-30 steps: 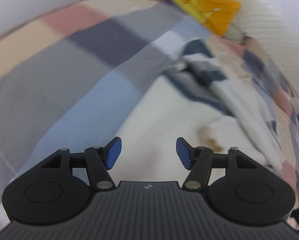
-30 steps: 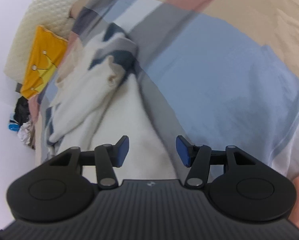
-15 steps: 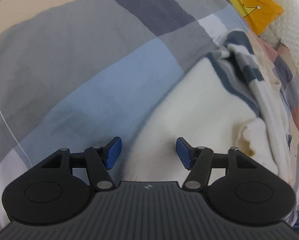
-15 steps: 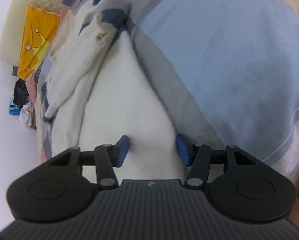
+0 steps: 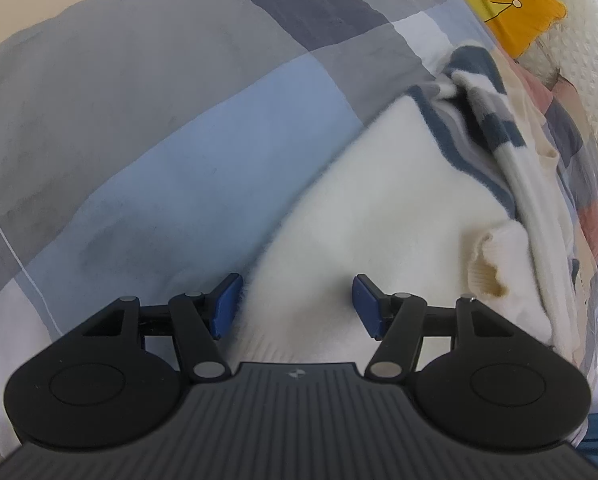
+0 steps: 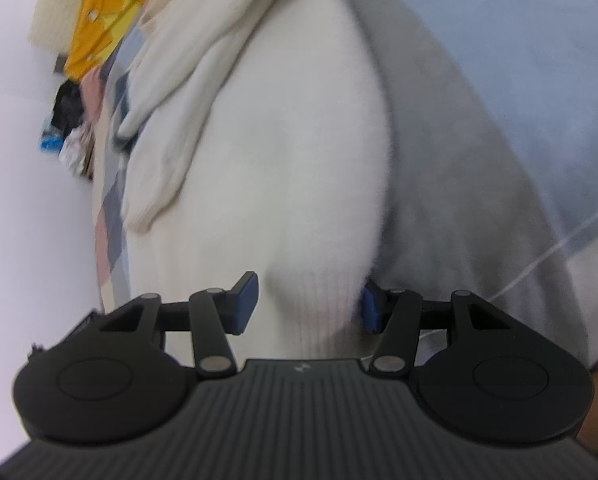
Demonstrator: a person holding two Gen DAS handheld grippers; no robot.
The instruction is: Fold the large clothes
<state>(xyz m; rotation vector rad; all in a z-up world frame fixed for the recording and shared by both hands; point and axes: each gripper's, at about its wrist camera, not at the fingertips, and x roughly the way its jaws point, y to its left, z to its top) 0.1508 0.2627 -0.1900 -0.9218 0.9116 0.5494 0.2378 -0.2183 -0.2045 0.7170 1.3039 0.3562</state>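
Cream knitwear, a large fluffy sweater (image 5: 387, 208) with navy and grey stripes toward its far end, is lying spread across a patchwork bedspread (image 5: 171, 112) of grey, light blue, beige and pink blocks. In the left wrist view the left gripper (image 5: 295, 304) is pointing steeply down at the sweater's near edge, its blue pads standing well apart: the left pad is sitting just beside the fuzzy side edge of the knit, over the blue patch of the bedspread, while the right pad is hovering over the white body of the garment, and neither is pressing the cloth. A ribbed cuff (image 5: 487, 268) of one sleeve is lying curled to the right of that gripper, with the sleeve running away along the sweater's right side. In the right wrist view, which is blurred, the right gripper (image 6: 307, 306) is straddling the ribbed hem (image 6: 323, 312) at the sweater's corner; its jaws are standing roughly half open with the hem bulging up between the pads, and whether the pads are already pinching the knit I cannot tell for sure. A yellow cushion (image 5: 503, 4) printed with crowns is resting against a cream quilted headboard (image 5: 587, 80) at the far end of the bed.
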